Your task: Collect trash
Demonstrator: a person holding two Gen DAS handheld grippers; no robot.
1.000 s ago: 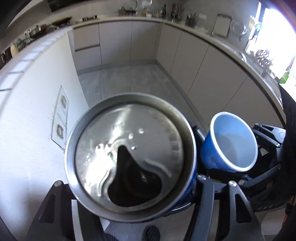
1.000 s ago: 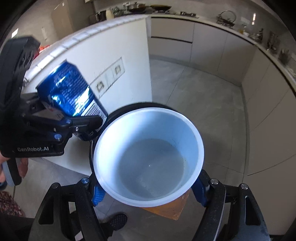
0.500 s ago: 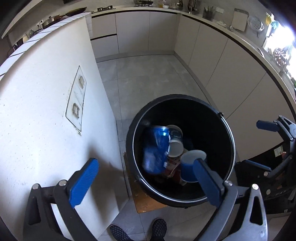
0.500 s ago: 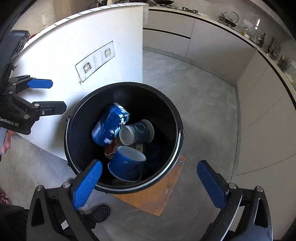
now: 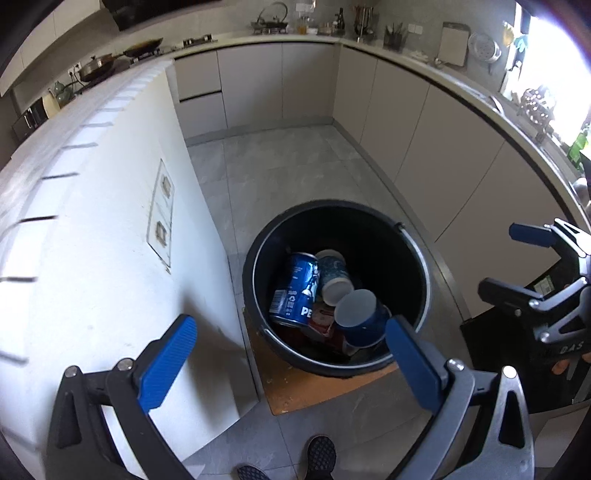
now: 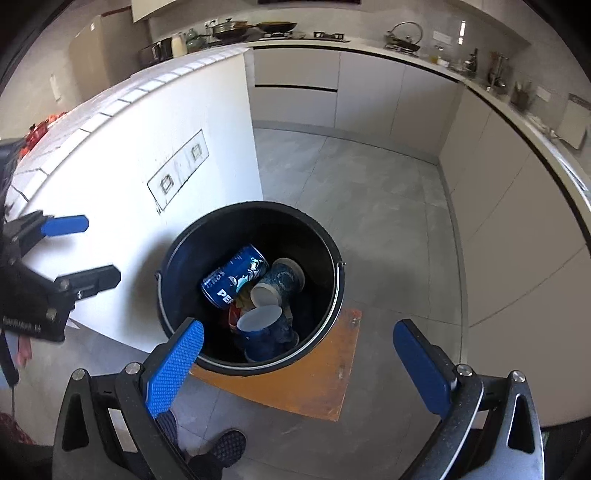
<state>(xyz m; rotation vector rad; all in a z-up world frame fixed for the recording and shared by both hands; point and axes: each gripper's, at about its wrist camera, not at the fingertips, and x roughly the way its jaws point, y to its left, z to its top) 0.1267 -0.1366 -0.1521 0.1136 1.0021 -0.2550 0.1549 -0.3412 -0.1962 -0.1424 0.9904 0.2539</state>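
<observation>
On the grey tiled floor, just beside the white counter wall, a black bucket stands on an orange mat. Above it the left gripper and the right gripper both hang with jaws wide apart, holding nothing. Inside the bucket lie a blue can, tipped on its side, and two blue paper cups, touching one another.

This is a home kitchen. Pale cupboards run along the walls from 12 to 3 o'clock. Pans and a kettle sit on the counter up at 12 o'clock.
</observation>
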